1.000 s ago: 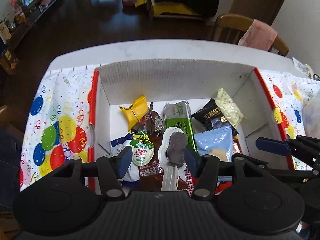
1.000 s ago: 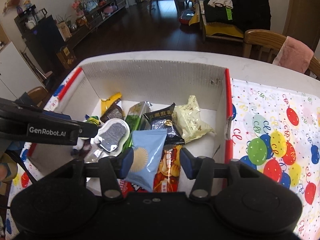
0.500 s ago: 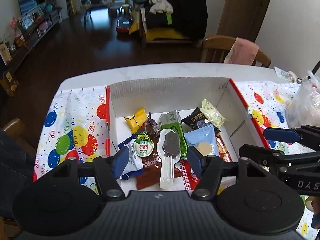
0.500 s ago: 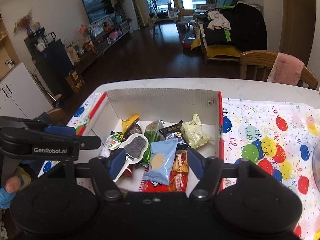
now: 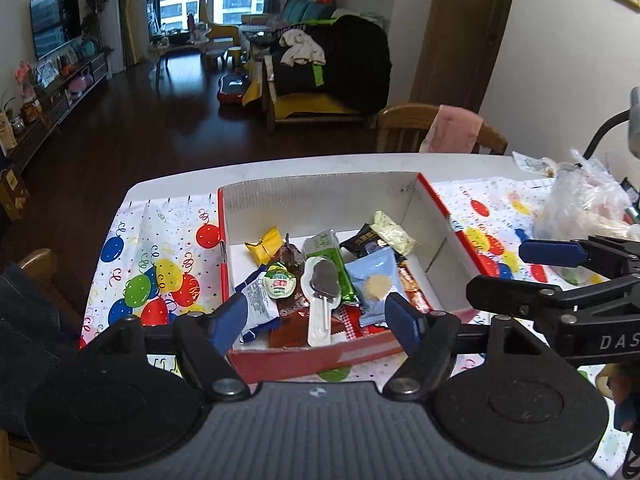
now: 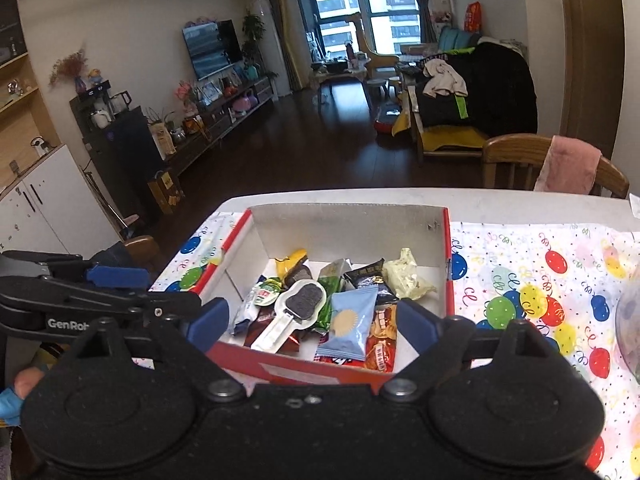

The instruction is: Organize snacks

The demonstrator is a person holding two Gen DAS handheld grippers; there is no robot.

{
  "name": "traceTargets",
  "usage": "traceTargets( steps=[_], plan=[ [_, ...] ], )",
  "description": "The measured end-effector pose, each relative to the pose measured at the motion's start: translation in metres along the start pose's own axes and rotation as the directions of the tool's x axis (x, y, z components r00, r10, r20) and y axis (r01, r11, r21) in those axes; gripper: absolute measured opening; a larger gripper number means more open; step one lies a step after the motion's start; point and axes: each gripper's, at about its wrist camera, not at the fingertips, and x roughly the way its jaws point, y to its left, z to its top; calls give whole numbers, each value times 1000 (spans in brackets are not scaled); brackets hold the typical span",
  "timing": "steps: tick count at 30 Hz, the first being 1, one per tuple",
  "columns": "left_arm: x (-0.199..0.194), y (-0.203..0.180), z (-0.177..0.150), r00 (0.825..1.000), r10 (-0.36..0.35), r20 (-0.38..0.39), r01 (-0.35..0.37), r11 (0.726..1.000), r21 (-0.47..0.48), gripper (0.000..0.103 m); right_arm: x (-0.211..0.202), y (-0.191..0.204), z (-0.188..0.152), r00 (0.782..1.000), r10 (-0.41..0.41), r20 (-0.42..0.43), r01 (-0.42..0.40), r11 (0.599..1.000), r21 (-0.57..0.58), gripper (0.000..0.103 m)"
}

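A white worktop (image 5: 280,168) stands in a living room with a dark wooden floor, and a balloon-print cloth (image 5: 160,264) covers most of it. Nearest the camera, the left gripper (image 5: 320,322) hangs above the near red wall of a cardboard box (image 5: 320,196), its blue-padded jaws spread wide with nothing between them. The right gripper (image 6: 312,320) hovers over the same near edge, likewise spread apart and empty; in the left wrist view it shows at the right side, beside the box.

Inside the box lie the snacks. Closest to the front are a clear ice-cream-shaped pack (image 5: 322,296) holding a dark treat, a blue-and-white wrapper (image 5: 256,304) with a round green-lidded cup (image 5: 282,282) resting on it, and a light blue packet (image 5: 374,284) with a pale disc printed on it. A red-and-orange packet (image 6: 382,340) lies under the blue one. Behind them sit a green packet (image 5: 330,246), a small dark brown wrapper (image 5: 292,254) and a black packet (image 5: 366,238). Farther back, a yellow packet (image 5: 264,244) lies toward the left and a cream packet (image 5: 394,232) leans over the black one toward the right.

To the right of the box, a clear plastic bag (image 5: 580,204) rests on the cloth. Beyond the worktop stands a wooden chair (image 5: 404,128) with a pink cloth (image 5: 452,128) draped over its back.
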Motion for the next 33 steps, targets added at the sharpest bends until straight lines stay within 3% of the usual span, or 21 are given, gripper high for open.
traceTargets(
  steps=[2,4,6,8,9,33],
  plan=[
    [-7,1,-3,1000,-29,8,29,1000,-7,84,-5,2,-1,1000,2,14,-2,1000,-5,96],
    [-14,2,-7,999,-37,22,38,999,-11,84,-11,5,-4,999,7,32,-6,1000,-9,103],
    [-20,2,-11,999,-42,32,42,999,-12,87,-15,6,-5,999,5,41,-4,1000,-13,103],
    [-24,3,-14,998,-39,40,40,999,-19,101,-17,6,-6,999,-1,48,2,1000,-8,103],
    [-26,4,-15,998,-41,45,42,999,-23,102,-18,6,-6,999,0,50,0,1000,-4,103],
    [-52,-2,-34,997,1,79,2,999,-47,102,-32,0,-20,997,18,79,-22,998,55,103]
  ],
)
